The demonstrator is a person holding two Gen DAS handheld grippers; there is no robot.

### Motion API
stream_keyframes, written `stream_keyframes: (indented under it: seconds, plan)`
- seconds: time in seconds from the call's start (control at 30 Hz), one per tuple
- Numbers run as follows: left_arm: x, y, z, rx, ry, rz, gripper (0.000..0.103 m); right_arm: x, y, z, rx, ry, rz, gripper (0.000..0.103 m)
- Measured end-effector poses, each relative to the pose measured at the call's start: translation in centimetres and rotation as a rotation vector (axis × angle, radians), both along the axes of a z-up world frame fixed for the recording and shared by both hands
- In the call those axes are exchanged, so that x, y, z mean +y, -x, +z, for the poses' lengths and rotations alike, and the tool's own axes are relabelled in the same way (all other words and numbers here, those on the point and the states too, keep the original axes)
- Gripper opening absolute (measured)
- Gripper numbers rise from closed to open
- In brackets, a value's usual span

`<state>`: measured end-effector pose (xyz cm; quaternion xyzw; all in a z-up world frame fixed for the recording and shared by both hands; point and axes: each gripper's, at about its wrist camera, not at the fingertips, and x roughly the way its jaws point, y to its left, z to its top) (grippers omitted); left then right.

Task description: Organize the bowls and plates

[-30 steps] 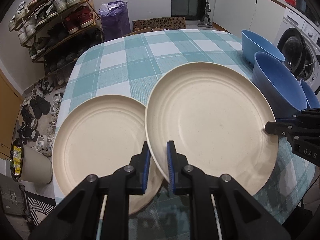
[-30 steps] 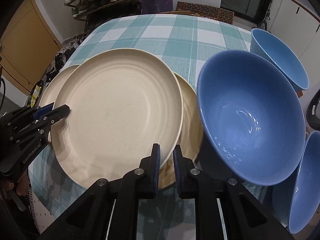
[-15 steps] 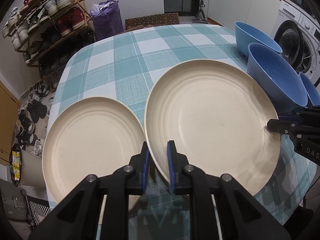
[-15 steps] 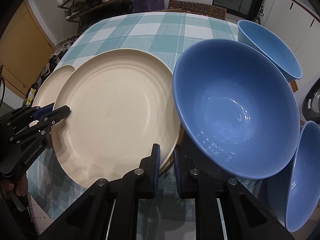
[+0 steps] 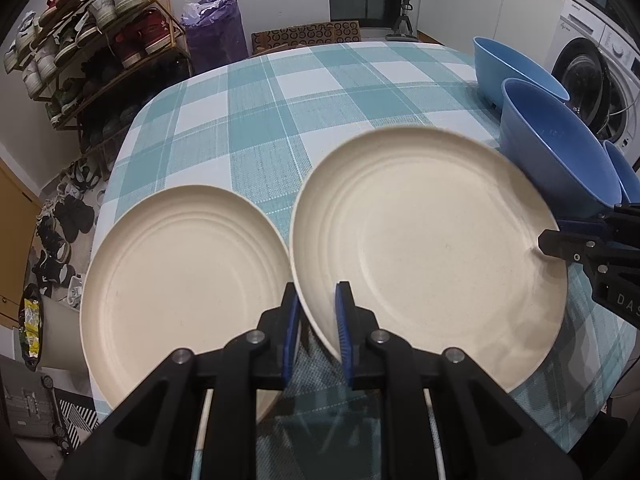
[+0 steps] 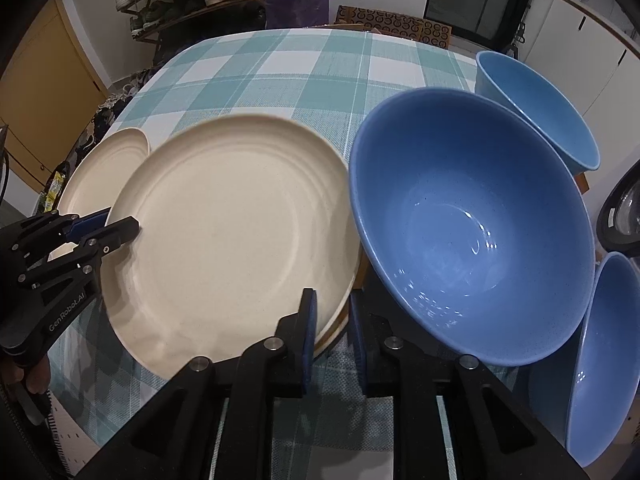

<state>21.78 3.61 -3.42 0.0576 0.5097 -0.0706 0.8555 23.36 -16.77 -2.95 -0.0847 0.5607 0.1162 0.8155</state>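
My left gripper point(image 5: 316, 332) is shut on the rim of a cream plate point(image 5: 432, 252) and holds it tilted above the table. A second cream plate point(image 5: 180, 288) lies flat to its left. My right gripper point(image 6: 332, 340) is shut on the rim of a big blue bowl point(image 6: 472, 224) and holds it tilted, right of the held plate point(image 6: 236, 240). Under that plate's right edge, the rim of another cream plate point(image 6: 340, 320) shows. A second blue bowl point(image 6: 536, 108) stands behind, a third point(image 6: 604, 356) at the right edge.
The table point(image 5: 280, 128) has a teal checked cloth. A shoe rack point(image 5: 92, 44) and a purple bag point(image 5: 216, 28) stand beyond the far left corner. A washing machine point(image 5: 600, 76) is to the right. The left gripper shows in the right wrist view point(image 6: 104, 228).
The held plate has moved left, off the plate beneath it. The blue bowl has moved left and nearer, beside the held plate. Both grips are unchanged.
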Motion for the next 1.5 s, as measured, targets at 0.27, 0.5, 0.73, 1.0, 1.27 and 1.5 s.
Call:
stream_keyframes:
  seconds: [0.27,0.5,0.73,1.0,1.27,1.5]
  plan:
    - [0.1,0.5,0.9,-0.021,-0.013,0.005,0.034,0.6,0.0,1.0,-0.024,-0.015,0.019,0.032]
    - [1.8,1.1,1.7,-0.032,0.020,0.064,0.055,0.9,0.1,1.7,-0.037,-0.072,0.031,0.051]
    - [4.6,2.3,2.2,-0.048,0.066,0.140,0.073,1.7,-0.2,2.8,-0.049,-0.151,0.049,0.082]
    - [8.4,4.1,3.7,-0.105,0.111,0.246,0.098,3.7,-0.6,4.0,-0.092,-0.200,0.109,0.100]
    - [11.3,5.1,4.8,-0.137,0.114,0.342,0.103,6.5,-1.6,5.2,-0.126,-0.200,0.179,0.102]
    - [12.9,5.5,5.2,-0.149,0.101,0.379,0.103,9.2,-2.8,5.4,-0.123,-0.206,0.229,0.102]
